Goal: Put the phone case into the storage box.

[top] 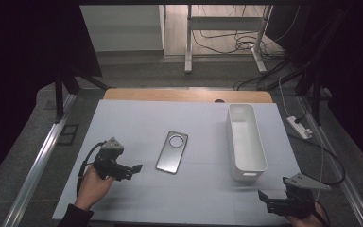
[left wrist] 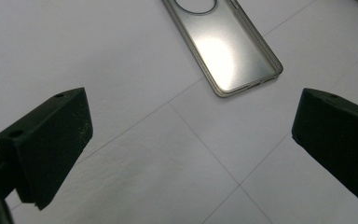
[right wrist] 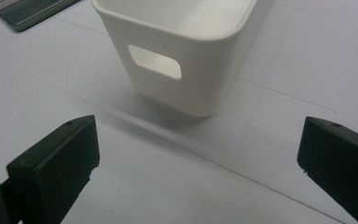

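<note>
I am holding the left gripper (top: pixel 131 169) just left of the phone case (top: pixel 172 152), jaws spread wide and gripping nothing; the case is lying flat mid-table, untouched. The right gripper (top: pixel 264 197), jaws likewise apart, is waiting near the white bin (top: pixel 246 142), which is standing empty. By my reading nothing is done yet: grasping and binning the case remain.

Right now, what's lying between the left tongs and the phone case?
Nothing: in the left gripper view only bare white table lies between the open left tongs and the phone case. The high view shows the same gap.
</note>
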Tool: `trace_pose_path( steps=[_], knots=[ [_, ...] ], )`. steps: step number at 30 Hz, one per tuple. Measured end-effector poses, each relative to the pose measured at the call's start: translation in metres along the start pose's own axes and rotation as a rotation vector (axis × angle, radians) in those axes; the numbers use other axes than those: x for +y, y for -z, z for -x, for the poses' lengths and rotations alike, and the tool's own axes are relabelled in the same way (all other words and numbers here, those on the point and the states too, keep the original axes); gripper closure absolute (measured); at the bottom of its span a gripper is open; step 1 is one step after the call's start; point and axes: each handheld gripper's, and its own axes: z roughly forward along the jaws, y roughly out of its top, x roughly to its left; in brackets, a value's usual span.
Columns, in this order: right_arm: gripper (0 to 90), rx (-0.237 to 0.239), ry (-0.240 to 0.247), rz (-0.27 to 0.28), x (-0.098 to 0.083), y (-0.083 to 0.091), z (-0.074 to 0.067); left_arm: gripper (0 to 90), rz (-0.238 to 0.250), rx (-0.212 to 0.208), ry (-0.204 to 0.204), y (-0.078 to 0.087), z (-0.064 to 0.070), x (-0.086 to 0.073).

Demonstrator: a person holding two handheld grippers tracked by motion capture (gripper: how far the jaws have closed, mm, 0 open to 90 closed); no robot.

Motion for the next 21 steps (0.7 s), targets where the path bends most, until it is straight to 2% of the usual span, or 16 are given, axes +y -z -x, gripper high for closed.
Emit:
trace_pose_path(
  steps=[7, 16, 21],
  knots=[
    [0.0, -0.001, 0.007, -0.002, 0.0, 0.0, 0.0, 0.0, -0.021, -0.009, -0.007, -0.009, -0.002, 0.013],
    [0.0, -0.003, 0.011, -0.007, 0.0, -0.001, 0.0, 0.0, -0.084, -0.006, -0.032, -0.027, -0.007, 0.033],
    [0.0, -0.002, 0.013, -0.008, 0.0, -0.001, 0.0, 0.0, -0.091, -0.01, -0.038, -0.033, -0.009, 0.042]
  ],
)
